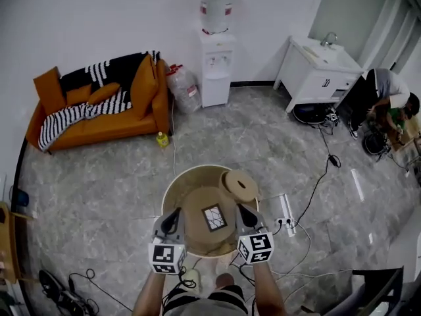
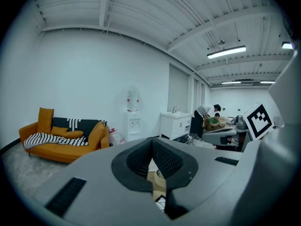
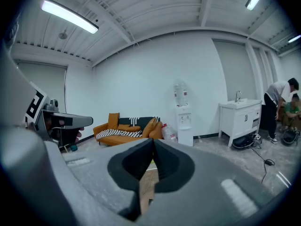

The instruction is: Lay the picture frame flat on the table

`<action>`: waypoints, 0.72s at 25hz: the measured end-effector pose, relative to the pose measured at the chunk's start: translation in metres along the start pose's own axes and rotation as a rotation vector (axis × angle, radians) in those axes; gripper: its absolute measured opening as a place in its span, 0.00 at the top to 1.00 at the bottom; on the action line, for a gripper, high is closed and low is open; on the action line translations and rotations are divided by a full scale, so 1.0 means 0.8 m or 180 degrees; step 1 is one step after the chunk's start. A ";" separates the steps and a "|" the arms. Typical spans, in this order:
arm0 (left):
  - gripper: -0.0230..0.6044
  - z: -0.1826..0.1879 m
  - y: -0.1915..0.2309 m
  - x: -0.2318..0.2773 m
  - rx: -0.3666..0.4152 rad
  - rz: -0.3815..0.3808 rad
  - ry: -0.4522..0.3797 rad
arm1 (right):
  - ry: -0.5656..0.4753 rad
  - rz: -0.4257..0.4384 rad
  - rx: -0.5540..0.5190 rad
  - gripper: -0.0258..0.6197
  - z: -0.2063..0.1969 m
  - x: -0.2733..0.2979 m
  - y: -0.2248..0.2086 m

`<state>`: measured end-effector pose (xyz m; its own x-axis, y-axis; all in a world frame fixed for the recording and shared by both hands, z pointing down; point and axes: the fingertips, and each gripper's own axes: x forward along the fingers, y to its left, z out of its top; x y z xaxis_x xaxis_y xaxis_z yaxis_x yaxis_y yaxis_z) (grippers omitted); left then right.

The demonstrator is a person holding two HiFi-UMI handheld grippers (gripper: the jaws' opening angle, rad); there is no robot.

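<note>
The picture frame [image 1: 214,217] is small and dark-edged, with a white geometric picture. It sits on the round wooden table [image 1: 177,180], its face turned up toward the head view. My left gripper [image 1: 176,211] is just left of the frame and my right gripper [image 1: 242,209] just right of it, neither touching it. In the left gripper view the left gripper [image 2: 151,141] has its jaw tips together with nothing between them, and a corner of the frame [image 2: 161,200] shows below. The right gripper [image 3: 153,140] is likewise shut and empty.
A round wooden block [image 1: 239,184] stands at the table's far right edge. On the floor lie a power strip [image 1: 285,212] and cables. Farther off are an orange sofa [image 1: 99,107], a water dispenser [image 1: 217,64], a white sink cabinet [image 1: 319,74] and a crouching person [image 1: 388,101].
</note>
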<state>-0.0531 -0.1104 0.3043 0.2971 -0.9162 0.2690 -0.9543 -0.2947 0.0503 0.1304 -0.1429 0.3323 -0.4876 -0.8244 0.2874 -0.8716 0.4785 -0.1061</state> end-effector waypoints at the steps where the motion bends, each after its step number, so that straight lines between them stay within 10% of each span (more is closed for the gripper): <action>1: 0.94 0.006 -0.003 -0.009 0.0008 -0.0014 -0.0024 | -0.0037 -0.0028 -0.0002 0.96 0.007 -0.013 0.004; 18: 0.94 0.002 -0.058 -0.167 0.0093 -0.0389 -0.0119 | -0.0416 -0.0376 -0.0136 0.96 0.030 -0.203 0.107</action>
<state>-0.0483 0.0256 0.2644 0.4125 -0.8823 0.2265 -0.9097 -0.4119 0.0523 0.1333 0.0246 0.2539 -0.3867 -0.9066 0.1689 -0.9217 0.3861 -0.0377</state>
